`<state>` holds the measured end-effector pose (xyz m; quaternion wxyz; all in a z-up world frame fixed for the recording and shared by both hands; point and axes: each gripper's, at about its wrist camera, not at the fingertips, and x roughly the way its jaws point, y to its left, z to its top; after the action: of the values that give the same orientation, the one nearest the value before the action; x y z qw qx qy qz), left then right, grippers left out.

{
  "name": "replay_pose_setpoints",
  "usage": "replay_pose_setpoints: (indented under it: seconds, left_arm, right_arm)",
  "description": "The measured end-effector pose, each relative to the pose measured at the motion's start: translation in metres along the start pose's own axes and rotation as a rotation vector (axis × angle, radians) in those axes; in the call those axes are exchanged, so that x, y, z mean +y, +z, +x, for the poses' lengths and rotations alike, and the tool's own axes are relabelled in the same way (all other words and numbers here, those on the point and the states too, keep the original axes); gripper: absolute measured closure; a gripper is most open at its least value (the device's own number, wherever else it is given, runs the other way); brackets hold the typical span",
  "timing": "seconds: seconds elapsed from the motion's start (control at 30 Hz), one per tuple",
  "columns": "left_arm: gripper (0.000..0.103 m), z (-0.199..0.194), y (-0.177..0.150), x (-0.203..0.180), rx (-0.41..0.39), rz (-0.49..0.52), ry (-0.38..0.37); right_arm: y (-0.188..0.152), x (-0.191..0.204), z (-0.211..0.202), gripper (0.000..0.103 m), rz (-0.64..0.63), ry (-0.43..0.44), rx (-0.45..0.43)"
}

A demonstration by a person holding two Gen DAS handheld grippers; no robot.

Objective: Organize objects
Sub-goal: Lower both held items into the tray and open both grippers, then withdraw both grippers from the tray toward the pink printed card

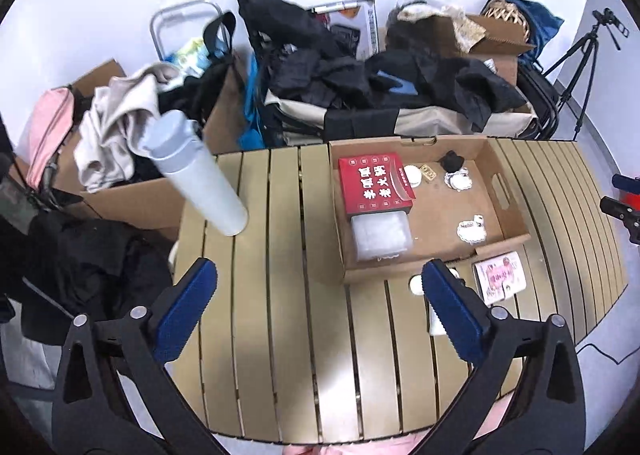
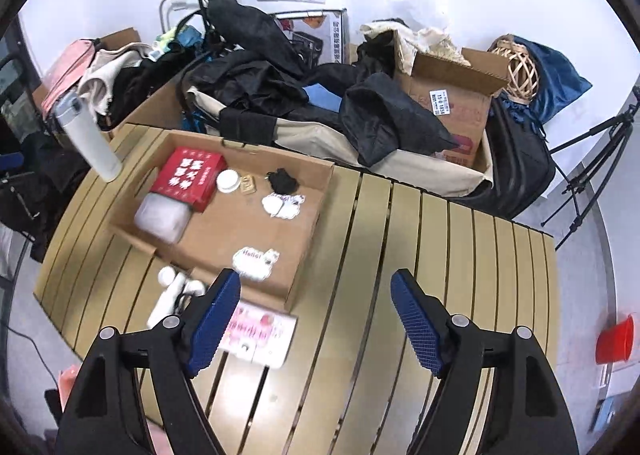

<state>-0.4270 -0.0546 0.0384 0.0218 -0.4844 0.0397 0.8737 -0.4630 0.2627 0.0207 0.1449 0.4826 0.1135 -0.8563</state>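
a slatted table [image 1: 280,295] carries a cardboard tray [image 1: 516,211], a bottle [image 1: 200,175] and a pink card [image 1: 500,279].

Left gripper [image 1: 320,295] fills the lower frame, blue pads spread wide, nothing between; right gripper [image 2: 316,305] likewise gapes empty

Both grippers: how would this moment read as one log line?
left gripper: open, empty | right gripper: open, empty | cardboard tray: holds red box | pink card: on table
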Motion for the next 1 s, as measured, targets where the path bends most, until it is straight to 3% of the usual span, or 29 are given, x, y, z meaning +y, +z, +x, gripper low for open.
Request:
replay_pose_setpoints:
  seconds: [0.17,0.33,0.47,0.53,0.63,0.73,0.87,0.97,1.0]
  left_arm:
    - [0.000,-0.031,-0.060,0.003,-0.061,-0.041,-0.052]
    - [0.000,-0.042,-0.161,-0.012,-0.104,-0.043,-0.096]
    - [0.000,-0.040,-0.235,-0.039,-0.100,-0.089,-0.116]
    - [0.000,-0.033,-0.259,-0.055,-0.059,-0.086,-0.079]
    - [0.000,-0.021,-0.270,-0.076,-0.006,-0.006,-0.103]
    - [0.000,-0.015,-0.263,-0.084,-0.010,0.009,-0.072]
    - [0.000,-0.012,-0.251,-0.092,-0.024,-0.031,-0.160]
    - [0.007,0.001,-0.238,-0.108,-0.025,-0.005,-0.243]
    - [0.017,0.009,-0.232,-0.118,-0.037,0.025,-0.260]
  right_arm:
    - [-0.047,0.021,-0.037,0.022,0.014,0.046,-0.081]
    - [-0.144,0.062,-0.068,0.022,-0.024,0.124,-0.154]
    - [-0.223,0.097,-0.060,0.022,0.034,0.150,-0.094]
    - [-0.251,0.112,-0.051,0.022,0.067,0.174,-0.033]
    - [-0.261,0.127,-0.039,0.022,0.036,0.192,0.031]
    - [-0.244,0.133,-0.036,0.022,-0.009,0.151,-0.002]
    - [-0.244,0.124,-0.030,0.022,0.070,0.185,-0.029]
    - [-0.249,0.112,-0.021,0.022,0.129,0.190,-0.036]
    - [-0.249,0.104,-0.016,0.022,0.152,0.174,-0.034]
